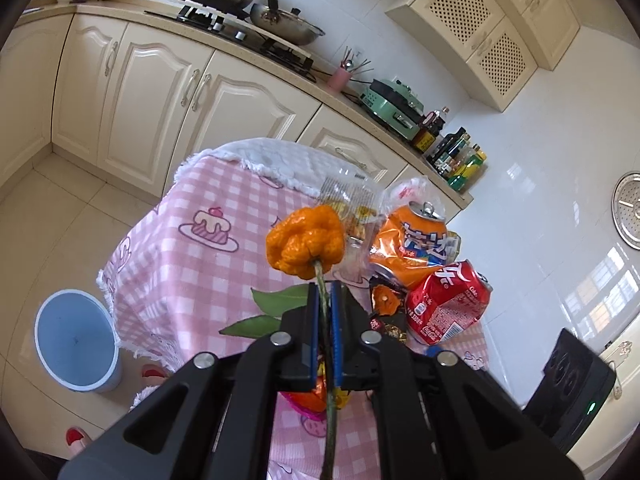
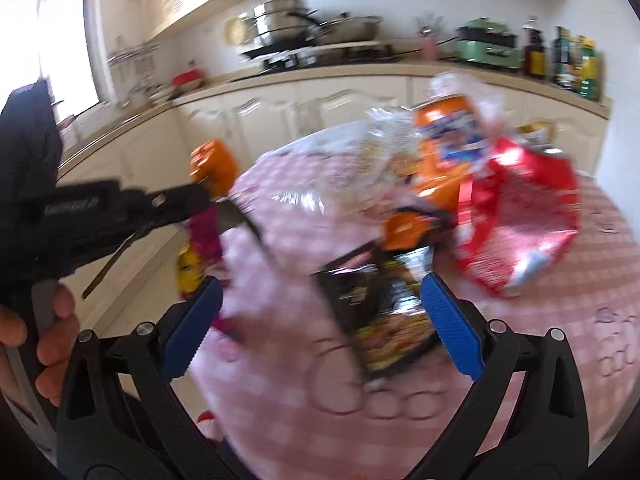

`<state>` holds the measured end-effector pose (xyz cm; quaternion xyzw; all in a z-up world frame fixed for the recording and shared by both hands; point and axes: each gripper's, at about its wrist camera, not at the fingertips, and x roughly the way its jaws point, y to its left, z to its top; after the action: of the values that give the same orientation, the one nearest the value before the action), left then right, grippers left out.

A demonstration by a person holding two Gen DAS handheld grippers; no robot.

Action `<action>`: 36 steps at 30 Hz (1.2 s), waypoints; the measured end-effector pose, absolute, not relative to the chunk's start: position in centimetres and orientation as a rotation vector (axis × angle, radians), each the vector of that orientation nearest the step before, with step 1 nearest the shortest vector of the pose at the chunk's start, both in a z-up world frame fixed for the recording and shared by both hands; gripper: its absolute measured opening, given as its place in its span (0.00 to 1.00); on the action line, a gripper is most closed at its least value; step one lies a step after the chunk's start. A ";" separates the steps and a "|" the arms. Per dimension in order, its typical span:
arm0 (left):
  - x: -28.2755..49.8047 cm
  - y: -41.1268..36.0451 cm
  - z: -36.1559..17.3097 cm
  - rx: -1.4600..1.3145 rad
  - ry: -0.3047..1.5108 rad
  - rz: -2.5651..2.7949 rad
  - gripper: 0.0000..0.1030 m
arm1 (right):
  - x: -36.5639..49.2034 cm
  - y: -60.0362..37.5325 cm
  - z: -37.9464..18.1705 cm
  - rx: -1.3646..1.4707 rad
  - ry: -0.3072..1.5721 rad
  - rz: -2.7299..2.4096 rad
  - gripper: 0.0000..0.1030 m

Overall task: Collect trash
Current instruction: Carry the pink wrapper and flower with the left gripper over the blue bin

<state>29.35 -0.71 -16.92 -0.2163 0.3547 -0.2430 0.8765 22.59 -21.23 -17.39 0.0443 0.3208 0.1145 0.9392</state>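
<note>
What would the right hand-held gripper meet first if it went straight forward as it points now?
Most likely the black snack wrapper lying on the table: it sits between the open blue fingers of the right hand-held gripper. Motion blur leaves depth uncertain.

the left wrist camera looks steeply down along its closed fingers [image 1: 326,304] from above the pink checked tablecloth [image 1: 192,264], toward the cabinets. the right wrist camera, blurred, sits low and close over the tablecloth [image 2: 280,360], facing the counter. both share the red can [image 1: 448,304] [image 2: 516,216] and stove [image 1: 240,28] [image 2: 304,56]
</note>
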 end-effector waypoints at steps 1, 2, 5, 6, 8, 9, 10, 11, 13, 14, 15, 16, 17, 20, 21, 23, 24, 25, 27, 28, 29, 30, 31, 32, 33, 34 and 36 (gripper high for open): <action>29.2 -0.6 -16.9 -0.451 0.739 -0.506 0.05 | 22.6 -20.7 -17.5 0.088 0.658 0.249 0.94; 29.0 -0.4 -16.8 -0.452 0.733 -0.501 0.05 | 22.7 -20.0 -17.7 0.079 0.664 0.265 0.94; 28.5 -0.1 -16.7 -0.433 0.723 -0.498 0.05 | 23.4 -18.5 -18.4 0.075 0.691 0.308 0.94; 28.4 -0.1 -16.7 -0.432 0.723 -0.502 0.05 | 23.7 -18.1 -18.7 0.074 0.700 0.319 0.94; 28.1 -0.1 -16.7 -0.420 0.724 -0.514 0.05 | 24.2 -17.2 -19.1 0.067 0.719 0.342 0.89; 27.9 -0.2 -16.7 -0.415 0.723 -0.513 0.05 | 24.3 -16.7 -19.1 0.066 0.722 0.354 0.85; 27.7 -0.2 -16.7 -0.410 0.721 -0.520 0.05 | 24.6 -16.3 -19.2 0.066 0.729 0.364 0.78; 27.6 -0.2 -16.7 -0.405 0.722 -0.527 0.05 | 24.8 -16.0 -19.3 0.067 0.736 0.372 0.71; 27.4 -0.1 -16.7 -0.401 0.725 -0.534 0.05 | 25.4 -15.6 -19.6 0.080 0.752 0.384 0.29; 27.3 0.0 -16.7 -0.400 0.728 -0.535 0.05 | 25.5 -15.5 -19.6 0.081 0.752 0.385 0.24; 27.2 0.1 -16.8 -0.401 0.728 -0.535 0.05 | 25.6 -15.4 -19.5 0.081 0.742 0.382 0.23; 27.1 0.3 -16.8 -0.401 0.726 -0.535 0.05 | 25.7 -15.2 -19.4 0.084 0.739 0.383 0.20; 27.0 0.4 -16.8 -0.401 0.725 -0.535 0.05 | 25.6 -15.2 -19.3 0.087 0.737 0.383 0.19; 26.8 1.5 -16.7 -0.409 0.716 -0.534 0.05 | 25.8 -14.7 -19.0 0.075 0.717 0.371 0.13; 26.8 1.9 -16.6 -0.411 0.712 -0.531 0.05 | 26.0 -14.5 -18.9 0.074 0.715 0.371 0.12; 26.7 2.6 -16.6 -0.422 0.706 -0.528 0.05 | 26.1 -13.7 -18.7 0.065 0.703 0.369 0.12; 26.7 2.9 -16.6 -0.426 0.703 -0.525 0.05 | 26.1 -13.3 -18.7 0.061 0.702 0.374 0.12; 26.6 3.6 -16.5 -0.432 0.694 -0.518 0.05 | 26.4 -12.8 -18.7 0.057 0.701 0.383 0.12; 26.6 5.0 -16.4 -0.446 0.685 -0.504 0.05 | 26.8 -11.5 -18.7 0.049 0.699 0.399 0.12; 26.5 6.2 -16.4 -0.456 0.677 -0.490 0.05 | 27.2 -10.4 -18.6 0.046 0.697 0.417 0.12; 26.4 7.3 -16.4 -0.463 0.670 -0.472 0.05 | 27.6 -9.6 -18.6 0.043 0.694 0.429 0.12; 26.5 8.2 -16.4 -0.469 0.666 -0.457 0.05 | 28.0 -8.5 -18.7 0.038 0.693 0.446 0.12; 26.4 9.7 -16.6 -0.481 0.659 -0.434 0.05 | 28.6 -6.9 -18.8 0.032 0.695 0.472 0.12; 26.5 11.0 -16.9 -0.494 0.656 -0.412 0.05 | 28.9 -5.8 -18.9 0.028 0.696 0.486 0.12; 26.7 12.7 -17.4 -0.509 0.654 -0.383 0.05 | 29.4 -4.0 -19.3 0.019 0.698 0.507 0.12; 26.9 14.0 -17.8 -0.519 0.655 -0.362 0.05 | 29.9 -2.6 -19.8 0.011 0.705 0.524 0.12; 27.6 16.4 -18.7 -0.538 0.664 -0.325 0.05 | 31.0 0.0 -21.0 0.006 0.723 0.551 0.12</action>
<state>27.62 16.44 -18.73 -0.2596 0.3205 -0.1569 0.8974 30.99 -0.05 -21.01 0.0031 0.3492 0.2662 0.8985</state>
